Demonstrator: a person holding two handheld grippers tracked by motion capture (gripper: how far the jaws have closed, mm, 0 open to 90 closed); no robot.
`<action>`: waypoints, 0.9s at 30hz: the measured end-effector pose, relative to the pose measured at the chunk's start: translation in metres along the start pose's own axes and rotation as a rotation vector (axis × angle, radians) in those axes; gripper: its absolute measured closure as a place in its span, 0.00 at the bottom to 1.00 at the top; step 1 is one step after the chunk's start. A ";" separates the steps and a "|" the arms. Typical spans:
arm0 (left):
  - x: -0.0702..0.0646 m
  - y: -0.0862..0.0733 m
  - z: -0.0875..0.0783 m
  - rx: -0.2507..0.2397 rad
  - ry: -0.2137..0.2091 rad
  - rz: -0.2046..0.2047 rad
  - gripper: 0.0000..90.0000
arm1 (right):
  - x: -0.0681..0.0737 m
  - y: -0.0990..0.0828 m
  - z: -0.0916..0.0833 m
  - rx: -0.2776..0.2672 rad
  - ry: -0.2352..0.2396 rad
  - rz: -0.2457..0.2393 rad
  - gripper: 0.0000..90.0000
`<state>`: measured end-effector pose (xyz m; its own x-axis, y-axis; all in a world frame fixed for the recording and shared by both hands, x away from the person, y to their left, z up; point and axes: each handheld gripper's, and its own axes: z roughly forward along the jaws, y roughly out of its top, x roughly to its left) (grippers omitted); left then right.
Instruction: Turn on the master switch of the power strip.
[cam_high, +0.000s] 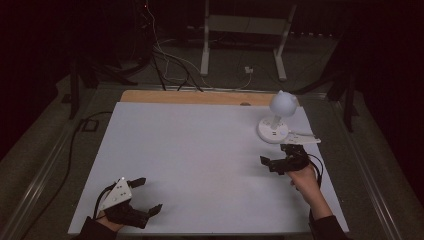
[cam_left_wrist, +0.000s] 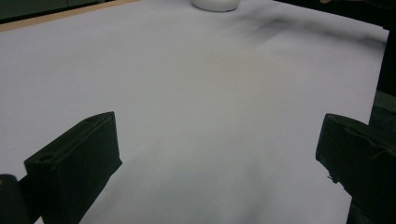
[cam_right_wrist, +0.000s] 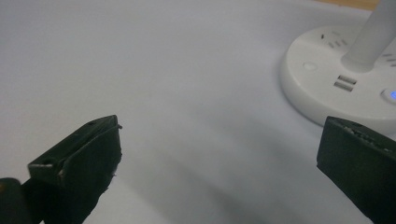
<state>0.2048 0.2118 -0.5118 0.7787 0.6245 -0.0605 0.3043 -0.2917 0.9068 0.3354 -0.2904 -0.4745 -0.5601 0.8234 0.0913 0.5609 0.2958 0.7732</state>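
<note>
My right gripper and left gripper both gape empty, so I'd ease rightward, squaring the lamp base between the fingers.

We see dark sleeves at both wrists. The left gripper is black with blocky jaws, a grey three-cornered plate behind them and a black cable looping behind that. The right gripper is black too, its cable curling behind the jaws.
</note>
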 end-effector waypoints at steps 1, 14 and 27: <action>0.000 0.000 0.000 0.001 -0.001 0.001 0.00 | 0.001 -0.002 0.000 0.000 0.002 0.001 0.00; 0.000 0.000 0.000 0.001 -0.003 0.000 0.00 | 0.013 -0.034 -0.010 0.026 0.048 -0.035 0.00; 0.000 0.000 0.000 0.004 -0.003 0.001 0.00 | 0.022 -0.060 -0.025 0.043 0.091 -0.066 0.00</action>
<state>0.2049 0.2118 -0.5122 0.7808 0.6218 -0.0607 0.3056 -0.2954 0.9052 0.2738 -0.3022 -0.5035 -0.6486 0.7547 0.0985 0.5452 0.3704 0.7521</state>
